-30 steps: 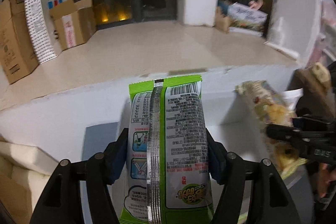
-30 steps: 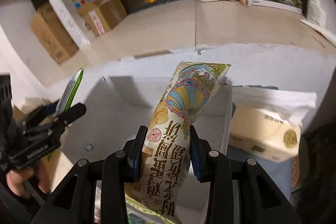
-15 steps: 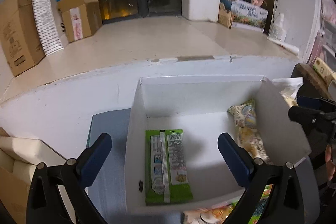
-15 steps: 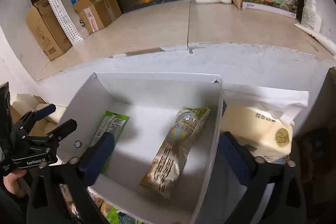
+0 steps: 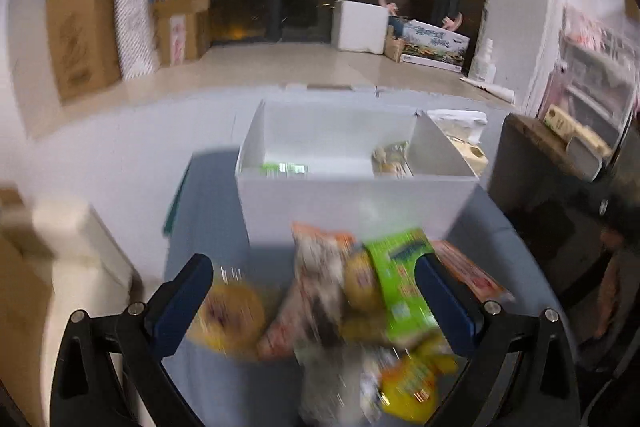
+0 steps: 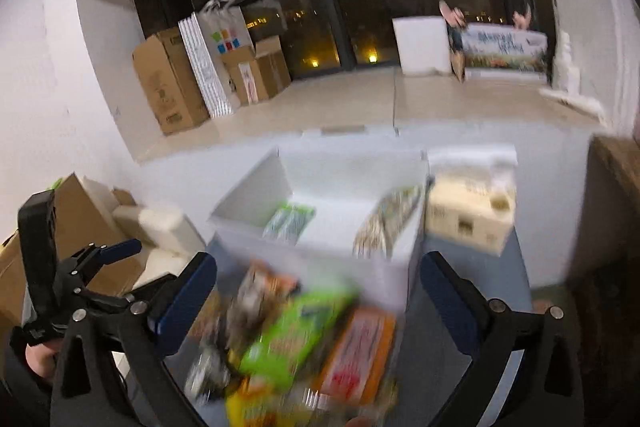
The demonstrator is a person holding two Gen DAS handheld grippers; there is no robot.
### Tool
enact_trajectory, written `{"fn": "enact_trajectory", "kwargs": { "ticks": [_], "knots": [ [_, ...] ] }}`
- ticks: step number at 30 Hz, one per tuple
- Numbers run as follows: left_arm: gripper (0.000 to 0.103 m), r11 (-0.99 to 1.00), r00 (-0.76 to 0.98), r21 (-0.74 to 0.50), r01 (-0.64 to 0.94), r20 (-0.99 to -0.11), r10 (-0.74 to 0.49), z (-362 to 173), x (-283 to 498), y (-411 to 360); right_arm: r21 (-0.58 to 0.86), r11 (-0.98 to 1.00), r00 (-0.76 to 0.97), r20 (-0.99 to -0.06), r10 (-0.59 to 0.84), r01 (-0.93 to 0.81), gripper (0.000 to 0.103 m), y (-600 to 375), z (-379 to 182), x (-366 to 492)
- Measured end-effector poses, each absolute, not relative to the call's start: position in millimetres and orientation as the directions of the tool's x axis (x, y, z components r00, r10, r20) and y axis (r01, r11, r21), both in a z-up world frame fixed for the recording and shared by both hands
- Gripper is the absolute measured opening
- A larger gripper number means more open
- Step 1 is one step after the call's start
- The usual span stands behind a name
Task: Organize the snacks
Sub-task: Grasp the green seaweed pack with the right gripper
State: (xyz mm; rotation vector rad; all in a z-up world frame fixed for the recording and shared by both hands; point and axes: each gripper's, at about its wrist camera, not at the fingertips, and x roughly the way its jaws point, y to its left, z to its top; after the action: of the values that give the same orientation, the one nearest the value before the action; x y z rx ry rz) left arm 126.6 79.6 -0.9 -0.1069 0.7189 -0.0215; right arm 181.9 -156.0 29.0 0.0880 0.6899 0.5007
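Both grippers, left (image 5: 314,297) and right (image 6: 318,293), fingers spread and empty, hover over the snack pile (image 5: 360,307); next, each picks a packet for the white box (image 5: 356,203) at 12 o'clock

We see a matt white paperboard box (image 5: 356,203), glossy foil-plastic snack packets (image 5: 360,307) heaped in front, corrugated brown cardboard cartons (image 6: 168,87) on a polished tile floor (image 6: 340,103), and matt black plastic gripper arms with blue pads (image 5: 180,303).
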Motion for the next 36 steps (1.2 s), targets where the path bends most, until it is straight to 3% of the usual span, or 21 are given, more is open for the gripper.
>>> {"fn": "enact_trajectory", "kwargs": {
  "ticks": [5,17,33,35,36],
  "knots": [
    [0.103,0.993,0.769,-0.099,-0.06,-0.639,-0.017,-12,84,79,0.218,0.908,0.638,-0.653,0.408,-0.358,0.103,-158,1,147],
    [0.103,0.986,0.782,-0.153,-0.066,-0.622,-0.044,-18,59,96,-0.071,0.921,0.536,-0.829,0.159,-0.384,0.103,-52,-53,193],
    [0.103,0.971,0.775,-0.229,-0.071,-0.625,-0.091,-32,58,117,-0.163,0.918,0.423,-0.906,0.005,-0.361,0.103,-13,-114,232],
    [0.103,0.971,0.775,-0.227,-0.077,-0.626,-0.085,-33,60,116,-0.17,0.912,0.429,-0.903,0.008,-0.373,0.095,-14,-111,231],
    [0.103,0.971,0.775,-0.224,-0.08,-0.626,-0.08,-33,60,116,-0.18,0.91,0.439,-0.898,0.002,-0.373,0.082,-15,-109,230]
  ]
}}
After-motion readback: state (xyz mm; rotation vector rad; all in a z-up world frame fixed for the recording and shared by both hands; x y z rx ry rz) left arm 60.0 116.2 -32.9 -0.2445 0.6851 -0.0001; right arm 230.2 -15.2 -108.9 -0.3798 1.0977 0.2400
